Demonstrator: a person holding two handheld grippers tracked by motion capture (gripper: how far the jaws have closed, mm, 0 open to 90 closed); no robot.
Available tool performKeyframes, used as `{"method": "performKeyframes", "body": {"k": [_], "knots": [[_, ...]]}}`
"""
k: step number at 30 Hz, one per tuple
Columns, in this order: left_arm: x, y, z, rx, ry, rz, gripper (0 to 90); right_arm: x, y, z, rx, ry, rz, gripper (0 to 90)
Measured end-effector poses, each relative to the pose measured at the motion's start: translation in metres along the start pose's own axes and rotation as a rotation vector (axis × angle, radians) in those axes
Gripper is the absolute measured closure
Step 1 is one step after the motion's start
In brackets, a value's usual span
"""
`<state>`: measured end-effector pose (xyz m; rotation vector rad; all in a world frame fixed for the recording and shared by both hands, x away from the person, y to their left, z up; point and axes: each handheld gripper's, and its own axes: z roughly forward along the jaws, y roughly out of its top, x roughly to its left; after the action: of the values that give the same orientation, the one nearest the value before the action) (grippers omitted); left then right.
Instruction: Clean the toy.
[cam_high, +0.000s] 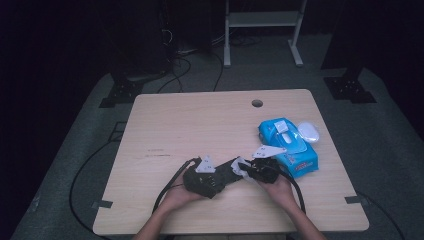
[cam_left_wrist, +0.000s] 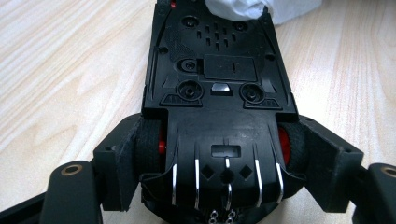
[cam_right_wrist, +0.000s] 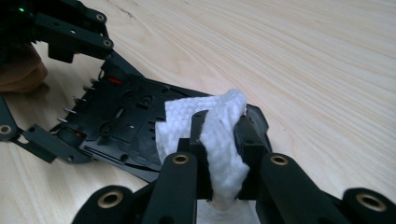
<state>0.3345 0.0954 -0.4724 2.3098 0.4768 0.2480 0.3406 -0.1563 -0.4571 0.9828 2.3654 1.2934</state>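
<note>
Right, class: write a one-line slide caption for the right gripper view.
Right hand-held gripper pinches a white wet wipe against the upturned underside of a black toy car held by the left hand-held gripper.

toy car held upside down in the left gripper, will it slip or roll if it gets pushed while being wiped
The toy car looks like rigid plastic, so it probably won't flex. The left gripper clamps it across the rear wheels, whose rubbery tyres likely resist slipping. Belly up, it shouldn't roll, though firm pushes from the wipe might pivot it.

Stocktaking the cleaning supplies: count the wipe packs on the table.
1. The blue wipe pack lies near the table's right edge, lid flipped open, just beyond the right gripper. Nothing on the table looks big enough to hide another.
</note>
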Motion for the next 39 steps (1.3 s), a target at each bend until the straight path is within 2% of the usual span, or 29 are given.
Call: {"method": "performKeyframes", "body": {"k": [2, 5, 7, 10, 12, 14, 16, 18, 19, 21, 23, 24, 26, 28, 30, 32, 35, 37, 39], "knots": [[0.0, 0.001, -0.001, -0.013, -0.003, -0.001, 24.3, -0.007, -0.003, 0.0, 0.015, -0.031, 0.003, 80.4], [0.001, 0.002, -0.002, -0.006, -0.006, 0.003, 24.4, -0.012, -0.006, 0.002, 0.019, -0.026, 0.04, 80.5], [0.001, 0.003, -0.001, 0.007, -0.005, 0.018, 24.4, -0.007, -0.003, 0.004, 0.01, -0.002, 0.032, 80.4], [0.003, 0.002, -0.002, 0.012, -0.006, 0.021, 24.3, 0.001, 0.001, 0.005, 0.009, 0.008, -0.024, 80.3], [0.002, 0.003, -0.002, 0.006, -0.005, 0.022, 24.4, -0.003, 0.001, 0.004, 0.016, 0.007, -0.02, 80.4], [0.003, 0.005, -0.003, 0.011, -0.003, 0.035, 24.4, -0.012, -0.002, 0.004, 0.033, -0.031, -0.017, 80.4], [0.003, 0.005, -0.003, 0.012, -0.003, 0.034, 24.4, -0.019, -0.004, 0.004, 0.029, -0.019, 0.035, 80.4], [0.002, 0.003, -0.002, 0.012, -0.003, 0.036, 24.4, -0.015, -0.001, 0.005, 0.016, -0.01, 0.03, 80.4], [0.002, 0.003, -0.002, 0.015, -0.004, 0.038, 24.4, -0.011, 0.002, 0.006, 0.005, 0.01, 0.028, 80.4], [0.003, 0.002, -0.002, 0.016, -0.008, 0.036, 24.4, -0.001, 0.006, 0.009, 0.002, 0.025, -0.012, 80.4], [0.004, 0.002, -0.004, 0.006, -0.011, 0.033, 24.5, 0.001, 0.006, 0.011, 0.011, 0.018, -0.036, 80.4], [0.004, 0.003, -0.004, 0.003, -0.011, 0.033, 24.5, -0.003, 0.005, 0.01, 0.019, 0.01, -0.032, 80.4], [0.004, 0.004, -0.005, 0.007, -0.008, 0.035, 24.6, -0.011, 0.001, 0.009, 0.043, -0.038, -0.032, 80.4], [0.005, 0.004, -0.005, 0.008, -0.007, 0.04, 24.6, -0.019, -0.002, 0.008, 0.038, -0.025, 0.015, 80.4], [0.003, 0.004, -0.004, 0.012, -0.001, 0.045, 24.5, -0.014, 0.001, 0.009, 0.037, -0.026, -0.004, 80.5], [0.003, 0.004, -0.003, 0.016, 0.003, 0.05, 24.6, -0.004, 0.008, 0.012, 0.018, 0.024, -0.013, 80.4], [0.003, 0.005, -0.003, 0.013, 0.003, 0.053, 24.6, 0.017, 0.019, 0.024, 0.019, 0.073, -0.088, 80.4], [0.003, 0.004, -0.003, 0.018, 0.003, 0.049, 24.6, 0.024, 0.023, 0.03, 0.023, 0.069, -0.128, 80.4], [0.003, 0.004, -0.003, 0.014, 0.003, 0.05, 24.6, 0.019, 0.025, 0.033, 0.027, 0.036, -0.145, 80.4]]}}
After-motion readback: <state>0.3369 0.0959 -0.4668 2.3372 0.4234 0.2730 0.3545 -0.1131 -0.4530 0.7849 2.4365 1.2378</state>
